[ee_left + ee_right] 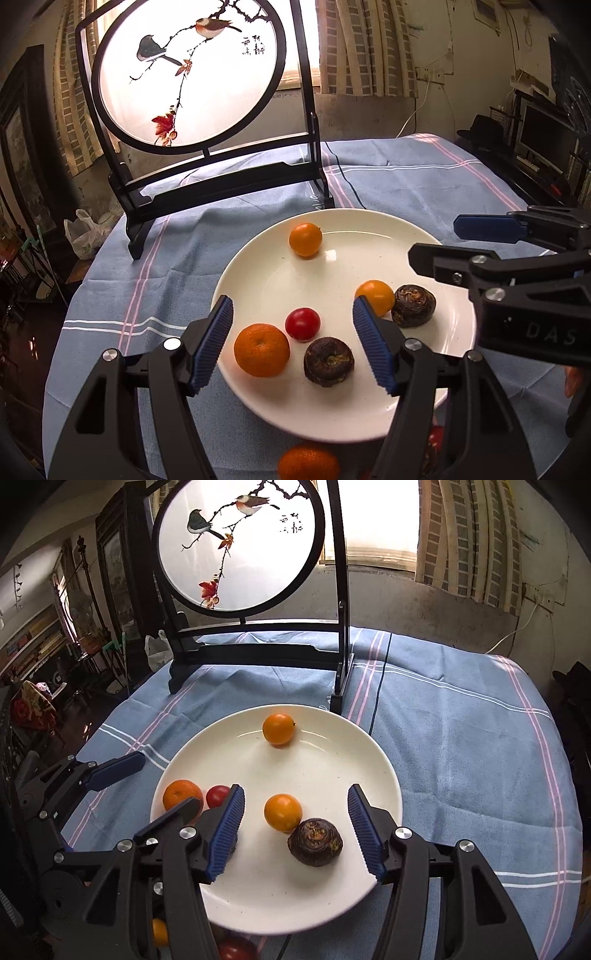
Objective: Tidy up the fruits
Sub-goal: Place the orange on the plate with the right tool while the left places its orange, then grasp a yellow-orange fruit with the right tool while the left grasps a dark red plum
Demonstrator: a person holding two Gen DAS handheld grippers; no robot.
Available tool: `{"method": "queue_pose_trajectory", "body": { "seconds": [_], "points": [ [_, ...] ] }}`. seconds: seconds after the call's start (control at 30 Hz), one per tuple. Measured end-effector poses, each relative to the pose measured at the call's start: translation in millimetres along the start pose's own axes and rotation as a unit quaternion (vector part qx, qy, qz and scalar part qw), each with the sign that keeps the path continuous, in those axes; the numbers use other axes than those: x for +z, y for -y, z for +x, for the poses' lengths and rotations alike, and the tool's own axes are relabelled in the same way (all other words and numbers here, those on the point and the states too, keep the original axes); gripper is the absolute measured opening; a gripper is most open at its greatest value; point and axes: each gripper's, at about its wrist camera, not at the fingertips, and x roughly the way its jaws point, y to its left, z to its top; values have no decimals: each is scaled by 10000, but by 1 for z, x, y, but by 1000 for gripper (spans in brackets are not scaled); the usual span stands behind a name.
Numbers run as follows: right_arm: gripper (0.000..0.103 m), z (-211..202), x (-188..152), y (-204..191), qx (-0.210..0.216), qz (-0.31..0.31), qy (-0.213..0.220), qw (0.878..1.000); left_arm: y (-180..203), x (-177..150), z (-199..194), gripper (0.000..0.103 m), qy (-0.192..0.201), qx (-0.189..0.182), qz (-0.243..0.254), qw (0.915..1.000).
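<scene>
We hold both grippers above the white plate point(258, 280), which sits on the blue cloth point(406, 177) as the gathering spot for the fruit. The left gripper point(291, 347) is spread, nothing pinched, over the tangerine point(261, 350), red tomato point(302, 324) and a dark chestnut point(328, 361). The right gripper point(295, 830) is spread too, over a yellow tomato point(283, 812) and another chestnut point(315, 842) lying on its side, whorled end facing us. The fruit is roundish, no clear long axis.
</scene>
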Motion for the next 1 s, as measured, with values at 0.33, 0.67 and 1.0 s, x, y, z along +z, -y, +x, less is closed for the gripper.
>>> {"method": "queue_pose_trajectory", "body": {
  "seconds": [0.33,0.67,1.0],
  "points": [
    [73,-76,-78,-21,334,-626,69,9975,-18,-50,-69,76,263,-305,210,9990],
    [72,-84,-172,-34,459,-1175,-651,9899,-22,-139,-102,81,-239,-1133,704,9908],
    [70,-68,-184,-43,634,-1157,-947,9867,-2,-162,-83,81,-521,-1468,1004,9827]
  ]
}}
